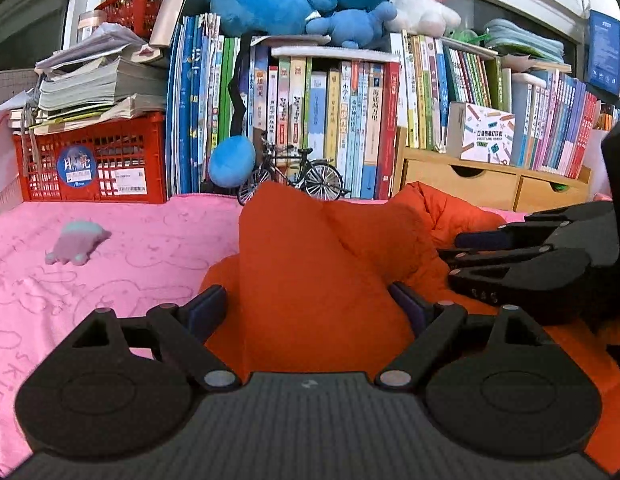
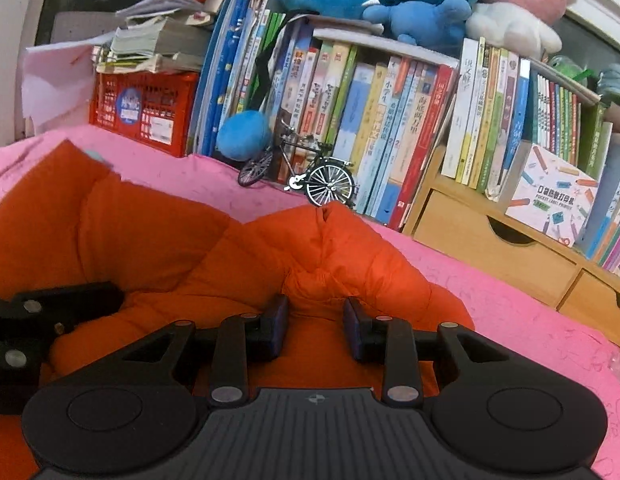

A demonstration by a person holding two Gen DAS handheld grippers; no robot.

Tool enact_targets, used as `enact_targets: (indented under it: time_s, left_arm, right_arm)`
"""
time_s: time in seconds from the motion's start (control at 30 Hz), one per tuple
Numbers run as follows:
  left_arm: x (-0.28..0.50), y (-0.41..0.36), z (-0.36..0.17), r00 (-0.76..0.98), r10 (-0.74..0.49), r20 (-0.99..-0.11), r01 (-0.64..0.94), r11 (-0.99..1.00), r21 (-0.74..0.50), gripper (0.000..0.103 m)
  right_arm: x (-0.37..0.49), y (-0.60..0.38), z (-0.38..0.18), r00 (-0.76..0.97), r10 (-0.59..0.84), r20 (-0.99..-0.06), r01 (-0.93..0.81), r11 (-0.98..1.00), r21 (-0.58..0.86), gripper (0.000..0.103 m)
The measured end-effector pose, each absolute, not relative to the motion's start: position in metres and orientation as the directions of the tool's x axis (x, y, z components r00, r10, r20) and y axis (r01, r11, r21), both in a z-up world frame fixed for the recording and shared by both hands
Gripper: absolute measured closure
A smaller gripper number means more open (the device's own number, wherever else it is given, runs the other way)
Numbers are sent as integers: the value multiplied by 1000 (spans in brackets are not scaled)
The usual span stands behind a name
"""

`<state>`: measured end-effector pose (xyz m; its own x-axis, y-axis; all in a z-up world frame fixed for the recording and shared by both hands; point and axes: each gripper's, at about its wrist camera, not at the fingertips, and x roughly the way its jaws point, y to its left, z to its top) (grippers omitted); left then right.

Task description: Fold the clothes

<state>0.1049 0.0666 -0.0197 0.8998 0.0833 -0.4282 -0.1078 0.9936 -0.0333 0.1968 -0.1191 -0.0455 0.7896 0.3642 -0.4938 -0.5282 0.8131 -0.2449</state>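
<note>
An orange padded jacket (image 1: 318,264) lies bunched on the pink cloth (image 1: 121,264), with a raised fold standing in the middle. My left gripper (image 1: 305,308) is open, its fingers wide apart on either side of that fold. My right gripper (image 2: 316,320) is narrowed on a puckered ridge of the jacket (image 2: 322,264), and the fabric wrinkles converge between its pads. In the left wrist view the right gripper (image 1: 450,254) comes in from the right over the jacket. Part of the left gripper (image 2: 49,304) shows at the left edge of the right wrist view.
A small pale plush toy (image 1: 75,242) lies on the pink cloth at the left. Behind stand a red crate (image 1: 93,160), a row of books (image 1: 310,120), a model bicycle (image 1: 293,176), a wooden drawer unit (image 1: 470,180) and plush toys on top.
</note>
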Motion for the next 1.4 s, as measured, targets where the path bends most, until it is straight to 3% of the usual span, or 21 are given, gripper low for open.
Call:
enact_targets:
  time_s: [0.13, 0.2, 0.3, 0.37, 0.63, 0.7, 0.73, 0.77, 0.87, 1.1, 1.2, 1.3, 1.4]
  left_arm:
    - [110, 64, -22, 888, 101, -449, -119, 993, -11, 13]
    - [110, 64, -22, 885, 99, -455, -118, 993, -15, 10]
    - [110, 67, -22, 884, 88, -459, -114, 993, -29, 10]
    - [109, 69, -22, 885, 82, -458, -114, 993, -42, 10]
    - [92, 77, -17, 902, 78, -425, -123, 989, -79, 10]
    - [89, 77, -15, 901, 83, -426, -128, 989, -78, 10]
    - [88, 76, -14, 900, 87, -427, -130, 989, -73, 10]
    - [88, 75, -14, 899, 92, -427, -132, 989, -65, 10]
    - [85, 74, -10, 900, 108, -422, -128, 992, -19, 10]
    - [78, 79, -4, 909, 40, -414, -39, 999, 11, 9]
    - [74, 77, 11, 927, 96, -361, -85, 995, 45, 9]
    - [73, 70, 22, 944, 150, -294, -125, 987, 103, 9]
    - [85, 58, 14, 942, 193, -274, -141, 970, 200, 9]
  right_arm:
    - [195, -114, -49, 806, 347, -480, -514, 813, -274, 71]
    - [197, -125, -41, 795, 372, -480, -519, 826, -220, 70]
    - [187, -159, -22, 787, 412, -459, -495, 866, -70, 49]
    - [174, -189, -9, 773, 435, -461, -473, 880, 38, 16]
    - [130, -272, -33, 535, 674, -509, -436, 737, 517, 15]
    - [121, -289, -44, 465, 733, -497, -400, 674, 621, 18]
    - [116, -298, -50, 430, 761, -486, -378, 640, 669, 25]
    - [111, -293, -52, 429, 765, -481, -368, 634, 681, 34]
    - [101, -287, -53, 404, 795, -453, -353, 592, 724, 38]
    - [77, -288, -59, 268, 859, -436, -391, 511, 766, 36]
    - [77, -309, -47, 395, 812, -430, -383, 570, 727, 31]
    - [85, -316, -21, 592, 685, -425, -397, 706, 587, 27]
    - [107, -311, -14, 652, 654, -383, -389, 722, 572, 18]
